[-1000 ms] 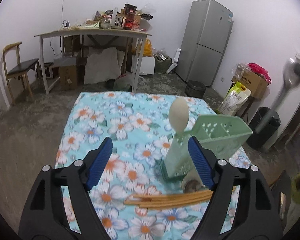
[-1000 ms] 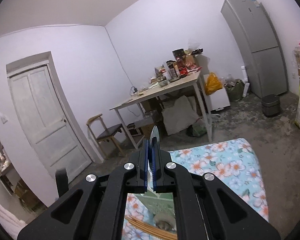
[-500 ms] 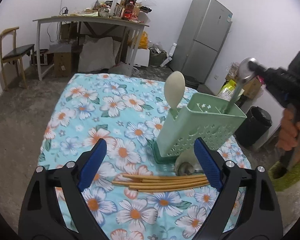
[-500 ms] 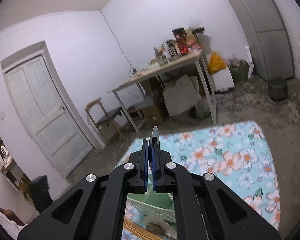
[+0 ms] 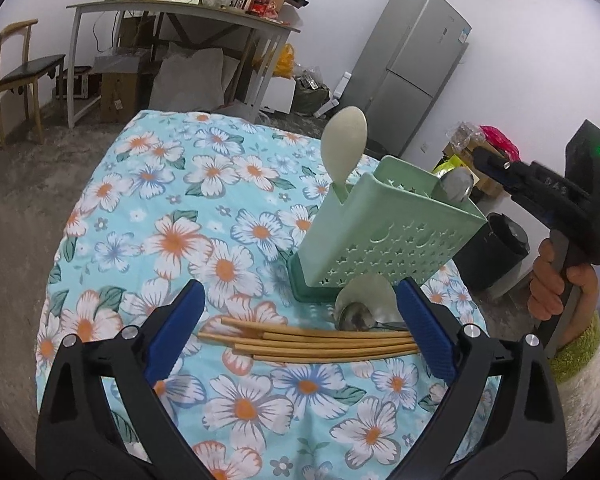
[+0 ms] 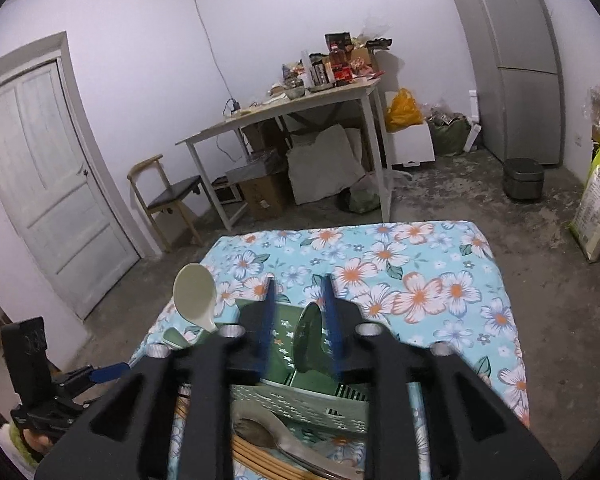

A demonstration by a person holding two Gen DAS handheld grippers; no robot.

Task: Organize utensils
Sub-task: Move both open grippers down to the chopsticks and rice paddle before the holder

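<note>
Left gripper [image 5: 300, 326]: jaws were held spread wide and empty, low over the floral tablecloth [image 5: 172, 216], with the chopsticks lying between and just beyond the blue pads.
Chopsticks [image 5: 312, 340]: a loose bundle of wooden sticks was laid flat on the cloth, just in front of the holder's base; it was judged the natural next pick for the left side.
Spoon on cloth [image 5: 356, 316]: a metal spoon was seen lying beside the chopsticks, its bowl against the foot of the holder.
Pale spoon [image 5: 344, 140]: it was stood upright in the holder's left end, bowl uppermost.
Utensil holder [image 5: 384, 232]: a green perforated caddy was stood on the cloth, seemingly tilted by the lens; whether it was truly leaning could not be told.
Metal spoon in holder [image 5: 456, 188]: its bowl was seen above the rim at the right end, handle down inside.
Right gripper [image 6: 298, 322]: fingers were parted on either side of that spoon's bowl, no pinch being visible; release was judged done or nearly so.
Step in hand, done well: the right gripper is best lifted straight up, so the bowl is not snagged and the light caddy not tipped.
Writing: lettering on the yellow-green sack [image 6: 598, 204] by the wall and the fridge [image 6: 508, 60] sticker was too small to be read.
</note>
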